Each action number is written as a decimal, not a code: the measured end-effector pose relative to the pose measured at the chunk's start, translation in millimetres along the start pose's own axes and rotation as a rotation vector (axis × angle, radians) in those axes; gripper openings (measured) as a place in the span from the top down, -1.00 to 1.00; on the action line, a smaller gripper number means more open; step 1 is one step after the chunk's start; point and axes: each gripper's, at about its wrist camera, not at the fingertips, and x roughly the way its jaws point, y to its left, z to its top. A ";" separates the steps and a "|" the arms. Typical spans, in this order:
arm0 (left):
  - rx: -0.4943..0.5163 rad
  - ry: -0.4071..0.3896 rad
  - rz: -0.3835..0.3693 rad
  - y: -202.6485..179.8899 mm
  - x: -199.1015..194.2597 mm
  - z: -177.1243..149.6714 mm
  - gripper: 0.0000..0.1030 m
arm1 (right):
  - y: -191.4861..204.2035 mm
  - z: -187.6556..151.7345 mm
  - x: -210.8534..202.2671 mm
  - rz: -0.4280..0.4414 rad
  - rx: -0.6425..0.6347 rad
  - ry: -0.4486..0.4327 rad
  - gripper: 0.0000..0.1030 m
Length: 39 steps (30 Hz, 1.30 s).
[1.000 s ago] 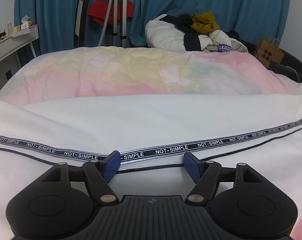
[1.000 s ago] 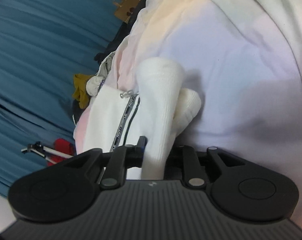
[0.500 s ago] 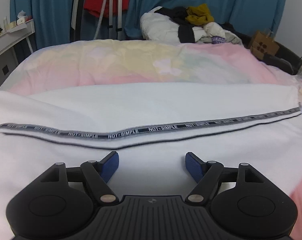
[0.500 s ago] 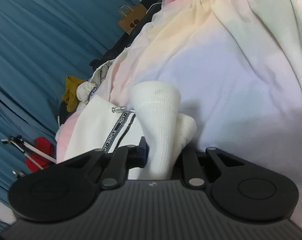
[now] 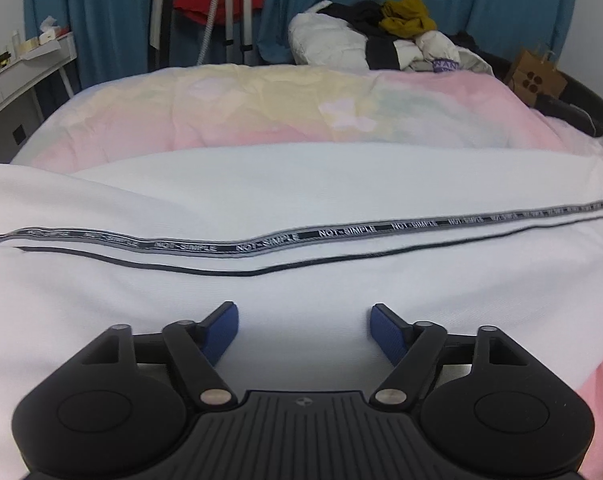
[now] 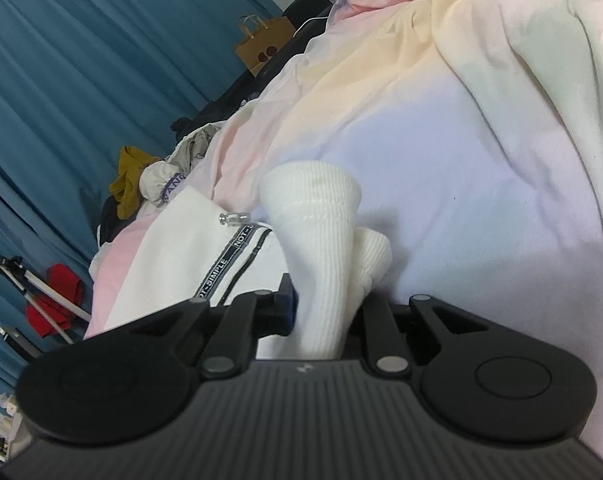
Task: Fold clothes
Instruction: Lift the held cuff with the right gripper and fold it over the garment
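Right wrist: gripper (image 6: 321, 316) clamping cuff (image 6: 317, 240).

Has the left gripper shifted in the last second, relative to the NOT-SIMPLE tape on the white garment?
Yes. The left gripper has pulled back toward the person: its open tips sat at the NOT-SIMPLE tape a second ago and now sit well short of it, over plain white garment.

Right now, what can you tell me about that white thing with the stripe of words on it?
The white garment is soft, ribbed-looking knit, spread flat across the pastel bed cover. A black tape reading NOT-SIMPLE runs along it beside a thin dark line. A silver zip pull shows at one end. The right gripper pinches a ribbed cuff; the left gripper hovers open over it.
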 end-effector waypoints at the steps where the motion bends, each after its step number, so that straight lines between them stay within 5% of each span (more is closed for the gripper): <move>1: 0.010 0.001 0.002 -1.1 -1.0 -0.4 -0.42 | 0.5 -0.5 -0.2 -0.003 -0.003 -0.002 0.67; 7: 0.027 0.025 0.007 -2.8 3.6 -0.8 -0.44 | 8.2 0.3 -4.3 -0.026 -0.012 -0.012 0.67; 14: 0.012 0.029 -0.004 0.2 0.4 4.2 -0.47 | 83.5 -1.7 -49.1 0.031 -0.181 -0.174 0.70; 19: 0.005 -0.106 0.055 7.2 -31.9 19.9 -0.43 | 156.1 -27.2 -92.8 0.145 -0.440 -0.270 0.71; 23: -0.057 -0.271 0.059 24.8 -74.7 38.6 -0.46 | 211.7 -86.7 -127.6 0.289 -0.729 -0.268 0.71; 27: -0.168 -0.336 -0.003 55.6 -104.8 53.8 -0.46 | 256.6 -161.2 -158.6 0.430 -0.995 -0.222 0.71; 30: -0.229 -0.348 -0.030 76.2 -116.1 57.0 -0.47 | 264.8 -236.7 -165.1 0.484 -1.191 -0.065 0.71; 35: -0.335 -0.324 -0.111 109.6 -124.8 54.9 -0.47 | 256.7 -325.4 -154.6 0.399 -1.455 0.109 0.70; 39: -0.381 -0.317 -0.169 129.8 -124.1 53.3 -0.47 | 269.1 -319.7 -167.8 0.413 -1.447 0.044 0.71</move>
